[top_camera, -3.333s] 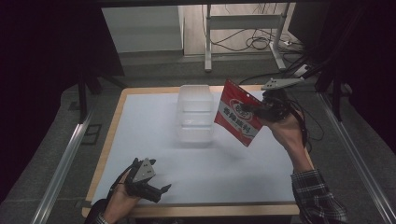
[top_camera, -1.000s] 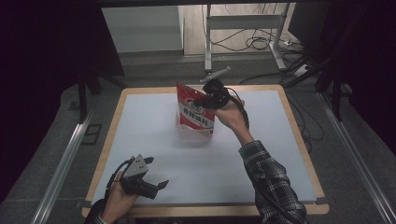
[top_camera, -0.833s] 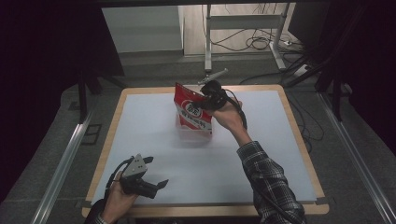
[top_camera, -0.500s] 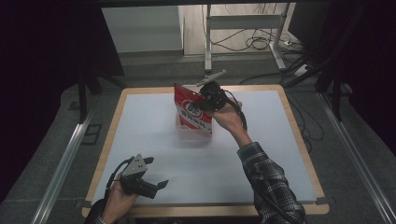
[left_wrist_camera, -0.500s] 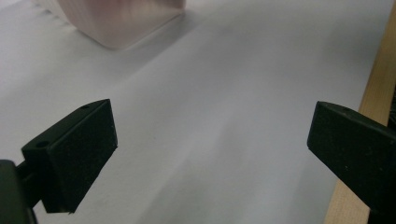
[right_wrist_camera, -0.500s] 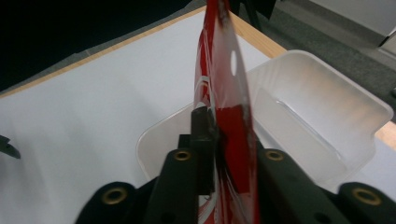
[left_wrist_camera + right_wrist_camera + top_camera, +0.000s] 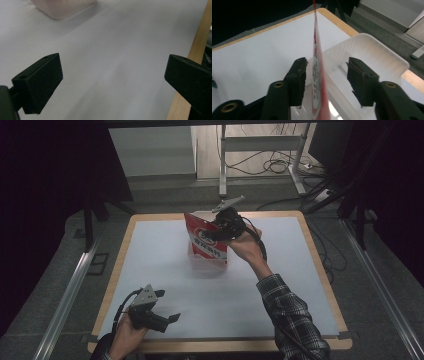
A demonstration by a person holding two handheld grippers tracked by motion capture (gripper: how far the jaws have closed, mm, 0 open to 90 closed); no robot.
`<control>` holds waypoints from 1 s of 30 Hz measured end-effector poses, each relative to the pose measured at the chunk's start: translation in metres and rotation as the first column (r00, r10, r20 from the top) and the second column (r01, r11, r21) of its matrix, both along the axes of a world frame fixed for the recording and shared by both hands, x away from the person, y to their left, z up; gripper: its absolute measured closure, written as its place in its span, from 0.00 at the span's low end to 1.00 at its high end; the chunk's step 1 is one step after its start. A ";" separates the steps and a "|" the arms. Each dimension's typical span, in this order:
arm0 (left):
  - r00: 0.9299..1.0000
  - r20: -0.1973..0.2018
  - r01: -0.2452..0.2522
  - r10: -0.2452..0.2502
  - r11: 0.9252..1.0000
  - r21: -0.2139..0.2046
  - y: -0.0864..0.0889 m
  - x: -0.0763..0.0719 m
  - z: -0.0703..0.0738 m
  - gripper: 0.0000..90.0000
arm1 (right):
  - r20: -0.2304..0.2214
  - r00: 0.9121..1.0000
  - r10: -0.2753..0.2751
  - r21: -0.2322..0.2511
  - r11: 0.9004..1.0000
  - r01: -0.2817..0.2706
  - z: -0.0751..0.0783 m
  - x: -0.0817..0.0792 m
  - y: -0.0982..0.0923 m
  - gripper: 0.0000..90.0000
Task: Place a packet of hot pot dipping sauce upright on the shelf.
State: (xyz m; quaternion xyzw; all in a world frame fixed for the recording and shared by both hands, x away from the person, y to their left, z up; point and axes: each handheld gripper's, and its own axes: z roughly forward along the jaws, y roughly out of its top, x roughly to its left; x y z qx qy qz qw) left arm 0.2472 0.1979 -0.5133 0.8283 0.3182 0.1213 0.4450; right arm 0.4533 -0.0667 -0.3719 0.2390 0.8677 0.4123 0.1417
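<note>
Over the tub: a red pouch [image 7: 315, 75] stands upright on edge, its lower part down inside the tub [image 7: 372, 52].
Pouch, high view: red and white printed face [image 7: 207, 242] toward the near side of the tub, top corner above the tub's rim.
Pouch, right gripper view: seen edge-on as a thin red line, running up between the two jaws.
Tub: clear plastic, on the white mat [image 7: 165, 270], toward the mat's far edge; mostly hidden behind the pouch in the high view.
Right gripper [image 7: 325, 75]: at the pouch's right side above the tub; jaws have just been opening and now stand apart, a gap visible on each side of the pouch, pads not pressing it. Pouch released, though it is between the jaws.
Right hand [image 7: 245, 245]: behind that gripper, just right of the tub, plaid sleeve [image 7: 292, 320] trailing toward the near edge.
Left gripper [image 7: 167, 319]: well apart from the tub, near the mat's near left corner, held low over the mat; jaws wide apart, nothing between them.
Left gripper view: bare mat between the jaws [image 7: 112, 75], tub's base [image 7: 62, 7] far off at the top, wooden table edge [image 7: 197, 50] at the right.
Table: wooden rim [image 7: 320, 270] around the mat on all sides of the tub.
</note>
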 end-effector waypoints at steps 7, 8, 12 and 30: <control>1.000 -0.012 0.004 -0.003 1.000 0.002 0.000 0.000 0.001 0.02 | 0.003 0.999 -0.032 -0.012 0.999 0.032 0.002 -0.002 -0.005 0.41; 1.000 -0.013 0.006 -0.006 1.000 -0.003 0.000 0.000 0.001 0.02 | 0.004 0.999 -0.032 -0.013 0.999 0.032 0.002 -0.003 -0.006 0.39; 0.999 -0.046 0.026 -0.027 0.999 -0.029 -0.001 0.000 0.001 0.02 | 0.012 1.000 -0.026 -0.018 0.999 0.027 0.000 -0.004 -0.008 0.34; 0.997 -0.058 0.038 -0.041 0.998 -0.046 -0.001 0.000 0.001 0.03 | 0.023 1.000 -0.005 0.017 1.000 0.004 0.005 -0.022 -0.025 0.23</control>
